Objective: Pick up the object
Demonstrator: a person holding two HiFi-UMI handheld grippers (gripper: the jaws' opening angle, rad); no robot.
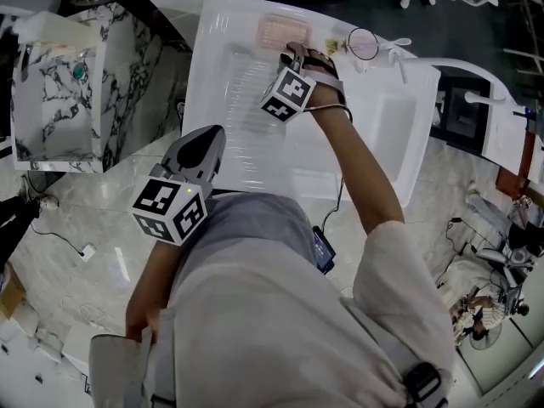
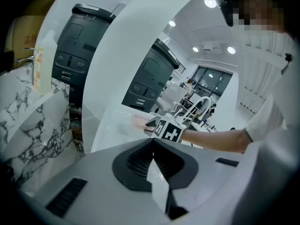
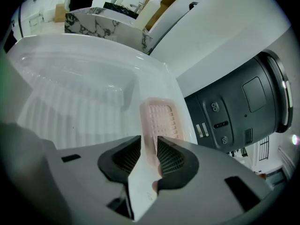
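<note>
Closest in, the right gripper (image 3: 149, 143) holds its ribbed black jaws apart, straddling the near end of the pink soap dish (image 3: 161, 118) without pressing it. The dish lies on the far rim of the white sink (image 3: 93, 60), beside the ridged washboard slope. Shallow, gridded, glossy plastic: likely light, stiff, slippery if wet, and best pinched across one raised side wall. The left gripper (image 2: 153, 146) hangs apart, jaws together, empty.

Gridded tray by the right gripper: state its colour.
The tray is pale pink; best in right gripper view.
</note>
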